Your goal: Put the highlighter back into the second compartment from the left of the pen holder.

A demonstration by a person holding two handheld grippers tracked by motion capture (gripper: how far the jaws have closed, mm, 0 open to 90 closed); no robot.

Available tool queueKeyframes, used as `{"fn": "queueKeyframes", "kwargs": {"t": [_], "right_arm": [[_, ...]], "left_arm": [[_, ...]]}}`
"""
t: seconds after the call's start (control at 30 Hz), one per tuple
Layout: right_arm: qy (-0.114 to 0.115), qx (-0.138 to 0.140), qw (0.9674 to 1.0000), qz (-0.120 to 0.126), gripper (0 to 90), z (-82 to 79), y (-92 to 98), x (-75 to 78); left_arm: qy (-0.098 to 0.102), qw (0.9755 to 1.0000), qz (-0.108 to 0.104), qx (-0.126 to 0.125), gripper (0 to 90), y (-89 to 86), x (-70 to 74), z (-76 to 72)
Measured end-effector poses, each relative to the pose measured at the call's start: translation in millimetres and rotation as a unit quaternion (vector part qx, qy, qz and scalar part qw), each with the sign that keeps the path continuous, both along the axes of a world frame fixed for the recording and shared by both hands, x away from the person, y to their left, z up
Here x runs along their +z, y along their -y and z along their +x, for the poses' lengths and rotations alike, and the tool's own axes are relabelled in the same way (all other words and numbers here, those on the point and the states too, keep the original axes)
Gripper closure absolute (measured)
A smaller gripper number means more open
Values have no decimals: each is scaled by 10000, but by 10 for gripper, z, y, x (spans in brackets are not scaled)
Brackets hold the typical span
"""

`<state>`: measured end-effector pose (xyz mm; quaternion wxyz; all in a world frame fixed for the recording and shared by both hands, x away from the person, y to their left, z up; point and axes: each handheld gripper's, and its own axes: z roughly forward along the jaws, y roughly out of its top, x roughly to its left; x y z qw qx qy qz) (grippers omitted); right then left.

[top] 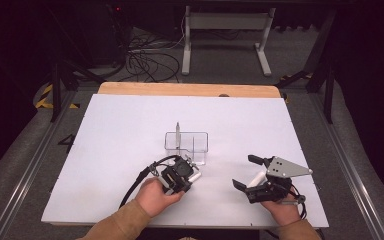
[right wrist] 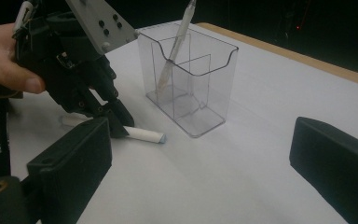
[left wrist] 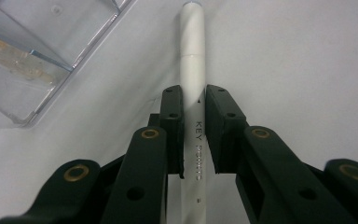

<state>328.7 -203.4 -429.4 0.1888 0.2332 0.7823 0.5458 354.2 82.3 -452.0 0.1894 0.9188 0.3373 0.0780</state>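
The high view looks forward and down from above the person's side, taking in the whole white table [top: 130, 130]. The left gripper view looks steeply down, close to the tabletop. The right gripper view looks low across it. All share the clear plastic holder [top: 186, 146].

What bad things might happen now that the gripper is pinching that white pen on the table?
1. The left gripper pinches the white pen lying flat on the table; its round barrel might slip or roll free when lifted.
2. The clear holder stands close by, so a swing could knock it over.
3. A pen already leans inside; a second one could bump it.
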Motion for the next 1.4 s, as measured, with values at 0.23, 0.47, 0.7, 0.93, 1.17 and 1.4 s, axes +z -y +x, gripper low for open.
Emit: {"fn": "queueKeyframes", "kwargs": {"t": [0.23,0.47,0.7,0.93,1.17,1.4], "right_arm": [[-5,8,10000,-4,62,2,-3,-3],[-9,9,10000,-2,61,2,0,-3],[-9,16,10000,1,61,2,1,-2],[-6,10,10000,7,62,2,4,0],[-16,17,10000,3,61,3,1,-3],[-23,22,10000,19,61,3,-1,-3]], "left_arm": [[47,10000,-59,-10,778,-16,19,3],[226,9992,-335,-29,778,-90,150,-14],[412,9976,-553,-91,778,-154,287,-53],[501,9962,-699,-141,778,-198,378,-84],[620,9941,-867,-192,778,-222,452,-122],[858,9885,-1233,-202,778,-279,542,-151]]}}
